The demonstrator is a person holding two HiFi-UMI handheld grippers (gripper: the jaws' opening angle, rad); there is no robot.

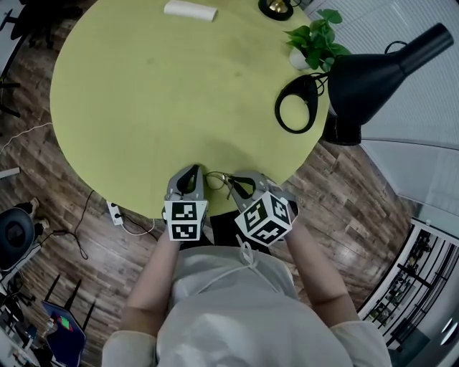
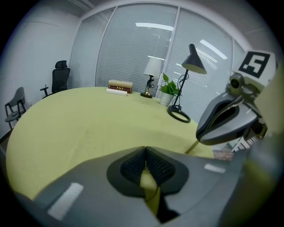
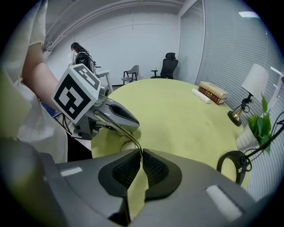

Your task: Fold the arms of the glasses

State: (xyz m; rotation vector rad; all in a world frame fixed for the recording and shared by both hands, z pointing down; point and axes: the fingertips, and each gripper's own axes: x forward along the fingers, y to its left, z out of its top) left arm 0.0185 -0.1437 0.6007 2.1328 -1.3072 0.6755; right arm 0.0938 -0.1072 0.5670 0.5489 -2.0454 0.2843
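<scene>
The thin gold wire glasses (image 1: 217, 178) sit at the near edge of the round yellow-green table (image 1: 143, 93), between my two grippers. My right gripper (image 3: 142, 153) is shut on one arm of the glasses (image 3: 119, 130). That arm curves up from its pads toward my left gripper (image 3: 116, 114), and a lens rim (image 3: 128, 144) rests on the table below. In the left gripper view, my left gripper (image 2: 145, 155) has its pads together. A thin dark wire (image 2: 156, 195) shows low in its gap; I cannot tell whether it is clamped. My right gripper (image 2: 224, 119) hangs close at that view's right.
A black desk lamp (image 1: 373, 72) with a ring base (image 1: 295, 106) stands at the table's right edge beside a small potted plant (image 1: 314, 44). A white roll (image 1: 189, 10) and a small lamp base (image 1: 276, 7) are at the far side. Wooden floor and cables surround the table.
</scene>
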